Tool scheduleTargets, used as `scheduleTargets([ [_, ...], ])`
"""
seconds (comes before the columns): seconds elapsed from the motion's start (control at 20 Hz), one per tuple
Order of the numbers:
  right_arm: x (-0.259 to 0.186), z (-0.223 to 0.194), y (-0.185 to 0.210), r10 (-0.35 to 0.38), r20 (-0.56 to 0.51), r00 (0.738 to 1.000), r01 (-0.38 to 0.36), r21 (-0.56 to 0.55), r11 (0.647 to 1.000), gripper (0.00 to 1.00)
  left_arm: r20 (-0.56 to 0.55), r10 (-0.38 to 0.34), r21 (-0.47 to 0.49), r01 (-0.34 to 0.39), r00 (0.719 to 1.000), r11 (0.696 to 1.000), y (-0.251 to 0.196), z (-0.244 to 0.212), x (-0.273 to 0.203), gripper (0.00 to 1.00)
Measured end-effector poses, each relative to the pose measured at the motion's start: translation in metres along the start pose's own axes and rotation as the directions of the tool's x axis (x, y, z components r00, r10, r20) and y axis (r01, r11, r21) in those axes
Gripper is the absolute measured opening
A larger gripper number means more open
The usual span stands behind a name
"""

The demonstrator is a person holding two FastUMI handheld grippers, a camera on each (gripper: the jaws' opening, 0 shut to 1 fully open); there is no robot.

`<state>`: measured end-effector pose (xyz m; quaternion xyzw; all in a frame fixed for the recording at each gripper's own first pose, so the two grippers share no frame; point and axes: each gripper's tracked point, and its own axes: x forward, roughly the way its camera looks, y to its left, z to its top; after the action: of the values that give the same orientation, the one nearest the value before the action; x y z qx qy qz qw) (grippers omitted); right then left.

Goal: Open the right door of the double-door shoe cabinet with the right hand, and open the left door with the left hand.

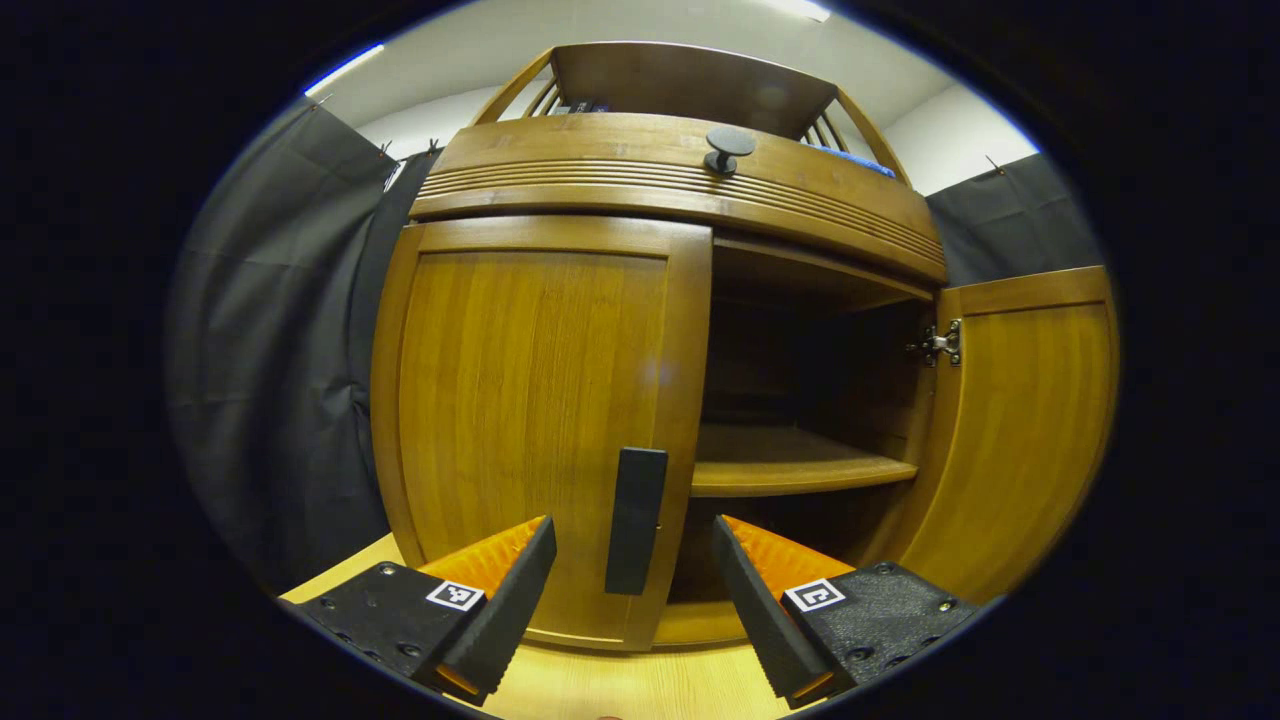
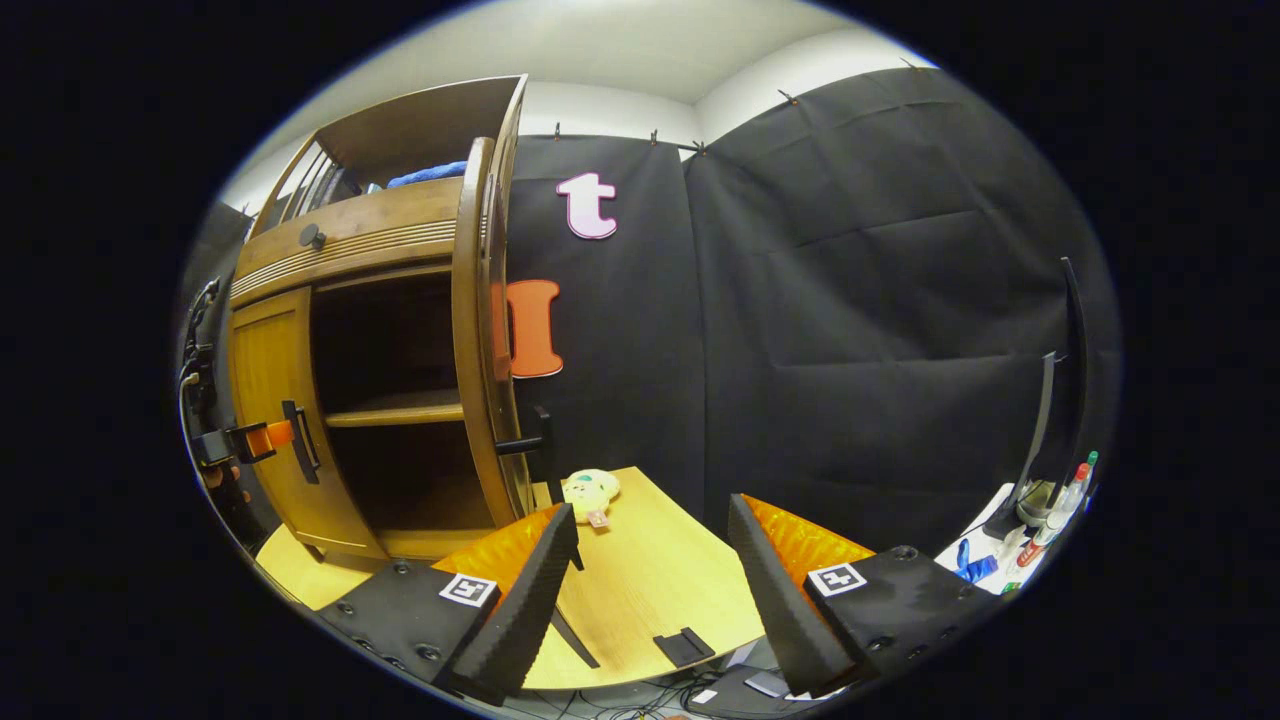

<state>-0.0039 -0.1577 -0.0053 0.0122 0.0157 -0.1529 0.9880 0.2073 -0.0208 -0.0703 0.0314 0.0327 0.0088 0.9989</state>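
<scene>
1. The shoe cabinet (image 1: pixel 690 190) is standing on a table (image 1: pixel 640 685); its right door (image 1: pixel 1020 430) is hanging open, its left door (image 1: pixel 530 420) closed.
2. The left gripper (image 1: pixel 634 590) is spread, approaching the left door's handle (image 1: pixel 636 520) without touching.
3. The right gripper (image 2: pixel 650 590) is spread, holding nothing.
4. Closing off-centre, the fingers could slip off the handle.

cabinet (image 1: pixel 560 400) base behind tongs (image 1: pixel 634 580)

The honey-brown wooden double-door shoe cabinet (image 1: pixel 680 190) stands upright; its right door (image 1: pixel 1020 430) swung wide, left door (image 1: pixel 530 420) (black bar handle (image 1: pixel 635 520)) shut.
</scene>
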Motion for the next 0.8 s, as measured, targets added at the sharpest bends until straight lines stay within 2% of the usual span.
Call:
scheduleTargets([
  [0.25, -0.004, -0.006, -0.001, -0.006, -0.014, 1.0, 0.006, 0.007, 1.0, 0.98, 0.002, 0.029, 0.04, -0.029, 1.0, 0.999, 0.011, -0.012, 0.033, 0.9],
  [0.3, -0.004, -0.007, -0.002, -0.009, -0.015, 1.0, 0.009, 0.008, 1.0, 0.98, -0.006, 0.029, 0.045, -0.028, 1.0, 0.999, 0.01, -0.016, 0.039, 0.94],
  [0.35, -0.003, -0.008, -0.004, -0.013, -0.017, 1.0, 0.013, 0.01, 1.0, 0.98, -0.011, 0.028, 0.045, -0.027, 1.0, 0.999, 0.01, -0.019, 0.042, 0.94],
  [0.4, -0.003, -0.009, -0.005, -0.016, -0.019, 1.0, 0.016, 0.013, 1.0, 0.98, -0.012, 0.022, 0.046, -0.021, 1.0, 0.999, 0.009, -0.02, 0.045, 0.9],
  [0.6, -0.003, -0.013, -0.008, -0.024, -0.03, 0.999, 0.024, 0.016, 1.0, 0.98, 0.004, 0.001, 0.046, -0.001, 1.0, 0.999, 0.006, -0.024, 0.055, 0.86],
  [0.8, -0.004, -0.013, -0.005, -0.015, -0.03, 0.999, 0.015, 0.008, 1.0, 0.98, 0.033, -0.022, 0.068, 0.02, 0.999, 0.997, -0.005, -0.023, 0.057, 0.46],
])
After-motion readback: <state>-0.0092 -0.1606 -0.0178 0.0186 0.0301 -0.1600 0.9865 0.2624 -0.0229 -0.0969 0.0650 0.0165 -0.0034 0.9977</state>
